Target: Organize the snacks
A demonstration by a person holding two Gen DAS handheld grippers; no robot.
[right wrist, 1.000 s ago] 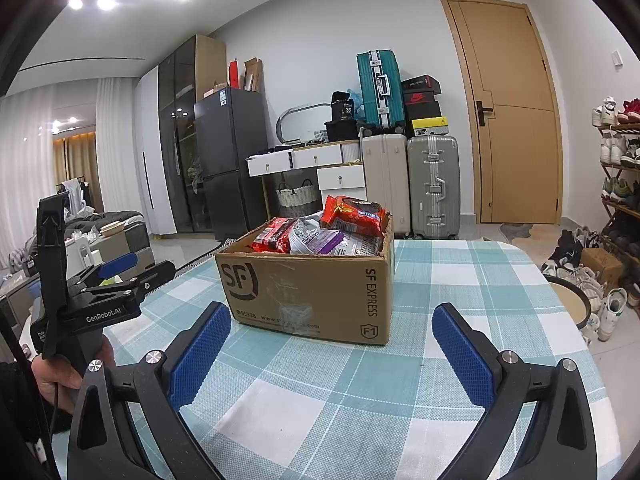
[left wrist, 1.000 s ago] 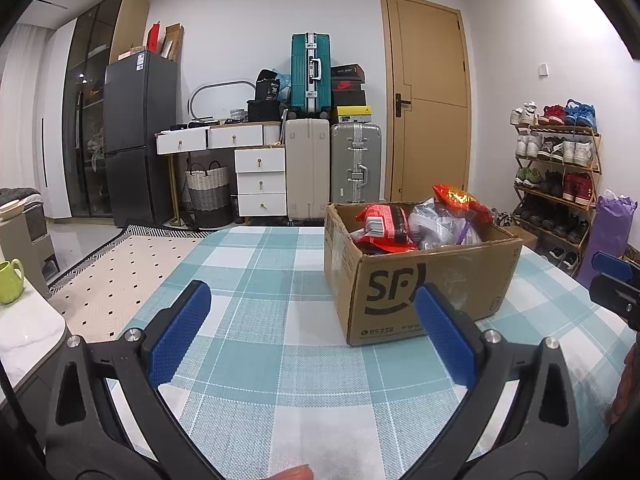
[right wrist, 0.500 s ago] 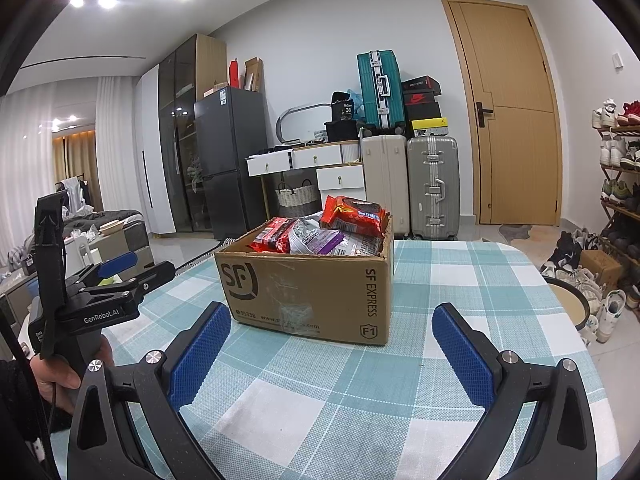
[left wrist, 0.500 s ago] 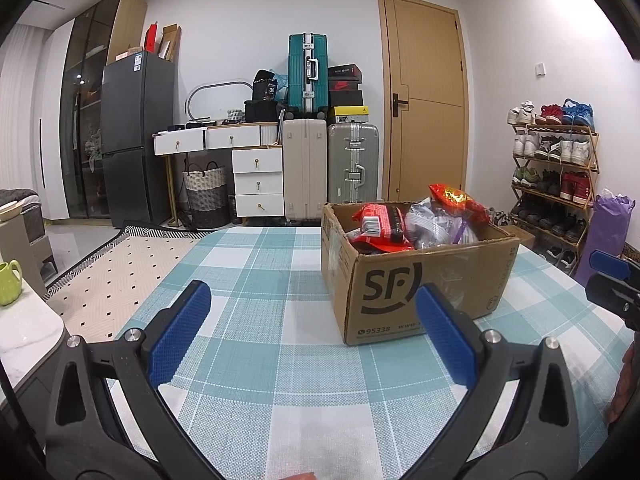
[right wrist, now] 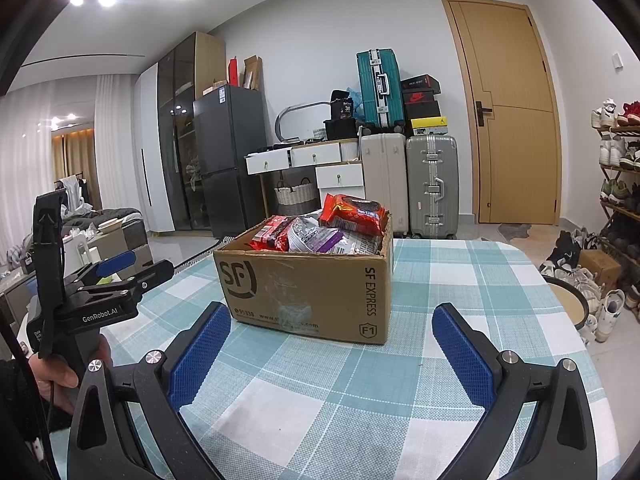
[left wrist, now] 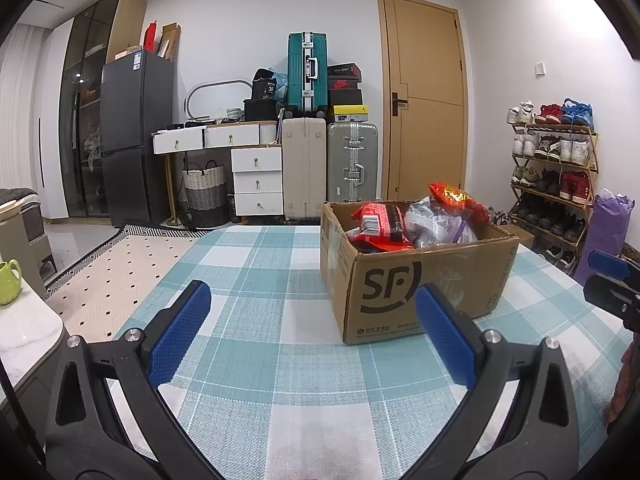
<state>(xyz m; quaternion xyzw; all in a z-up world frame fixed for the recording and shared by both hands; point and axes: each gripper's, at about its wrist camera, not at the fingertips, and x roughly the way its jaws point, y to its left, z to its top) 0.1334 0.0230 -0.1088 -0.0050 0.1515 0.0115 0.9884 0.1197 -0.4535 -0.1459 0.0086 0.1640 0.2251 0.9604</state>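
Stacked suitcases (left wrist: 306,128) and a wooden door (right wrist: 512,120) back a counter (left wrist: 260,264) under a teal-and-white checked cloth. On it, toward the far right corner in the left wrist view, stands an open brown cardboard box (right wrist: 308,284) heaped with red and purple snack packets (right wrist: 320,228). The left hand-held gripper (left wrist: 316,336) and the right hand-held gripper (right wrist: 332,356) both gape wide and empty, short of the box.
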